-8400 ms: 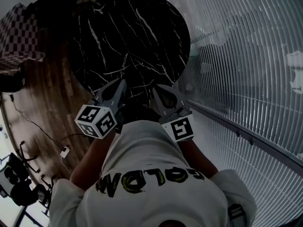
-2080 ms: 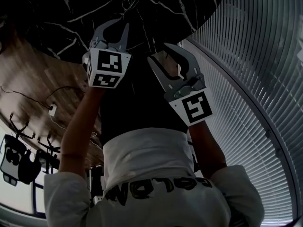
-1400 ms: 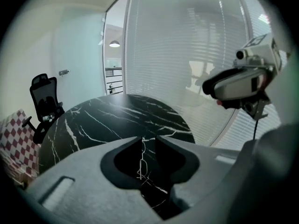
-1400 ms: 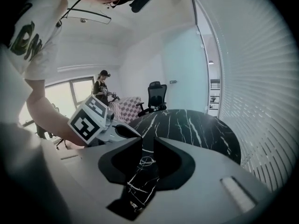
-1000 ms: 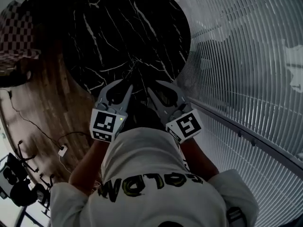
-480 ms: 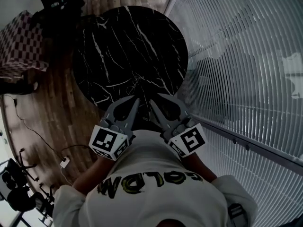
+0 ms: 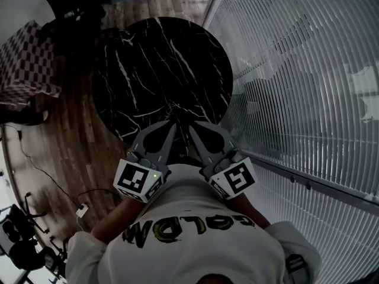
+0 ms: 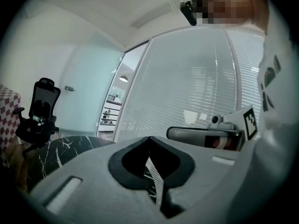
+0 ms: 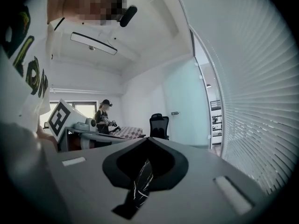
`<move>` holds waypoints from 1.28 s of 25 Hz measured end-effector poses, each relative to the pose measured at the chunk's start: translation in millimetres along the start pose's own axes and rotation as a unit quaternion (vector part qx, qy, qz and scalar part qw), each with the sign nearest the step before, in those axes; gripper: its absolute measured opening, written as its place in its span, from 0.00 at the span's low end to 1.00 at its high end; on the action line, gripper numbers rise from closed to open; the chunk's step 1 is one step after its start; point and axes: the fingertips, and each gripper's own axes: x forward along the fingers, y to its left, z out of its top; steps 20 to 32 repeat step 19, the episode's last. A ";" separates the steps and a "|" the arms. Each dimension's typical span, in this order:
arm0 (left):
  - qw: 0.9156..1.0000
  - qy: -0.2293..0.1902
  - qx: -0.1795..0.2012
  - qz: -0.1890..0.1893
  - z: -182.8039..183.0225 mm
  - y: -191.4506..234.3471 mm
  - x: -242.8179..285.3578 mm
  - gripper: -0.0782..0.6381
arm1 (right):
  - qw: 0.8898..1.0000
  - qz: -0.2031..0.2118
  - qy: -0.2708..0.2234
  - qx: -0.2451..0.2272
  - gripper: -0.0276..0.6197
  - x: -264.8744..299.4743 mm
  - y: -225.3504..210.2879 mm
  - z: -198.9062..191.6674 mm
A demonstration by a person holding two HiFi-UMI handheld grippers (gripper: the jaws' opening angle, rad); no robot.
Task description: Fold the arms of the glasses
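Note:
My left gripper [image 7: 171, 125] and right gripper [image 7: 192, 126] are held side by side close to my chest, above the near edge of the round black marble table [image 7: 142, 58]. Both are shut with nothing between the jaws. In the left gripper view the left gripper's [image 8: 149, 138] grey jaws meet at the tips, and the right gripper [image 8: 205, 136] shows beside them. In the right gripper view the right gripper [image 9: 148, 139] is likewise shut and empty. I cannot pick out the glasses among the table's white veins.
Slatted window blinds [image 7: 296, 99] run along the right. A checked cloth [image 7: 23, 58] lies at the left over a wooden floor [image 7: 71, 135] with a cable. A black office chair [image 8: 39, 108] stands past the table, and a person [image 9: 103, 113] stands far back.
Both grippers have lifted off the table and drawn back towards my chest. The right jaws have closed. The table now looks farther away.

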 end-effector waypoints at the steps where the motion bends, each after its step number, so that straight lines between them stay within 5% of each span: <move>1: 1.000 0.005 0.003 -0.002 -0.2 -0.8 0.7 0.11 | 1.000 0.001 0.003 0.000 0.05 0.9 0.4 -0.1; 32: 1.000 0.022 0.019 -0.002 -4.9 1.1 3.3 0.11 | 1.000 0.024 0.008 0.005 0.05 11.1 3.9 -7.2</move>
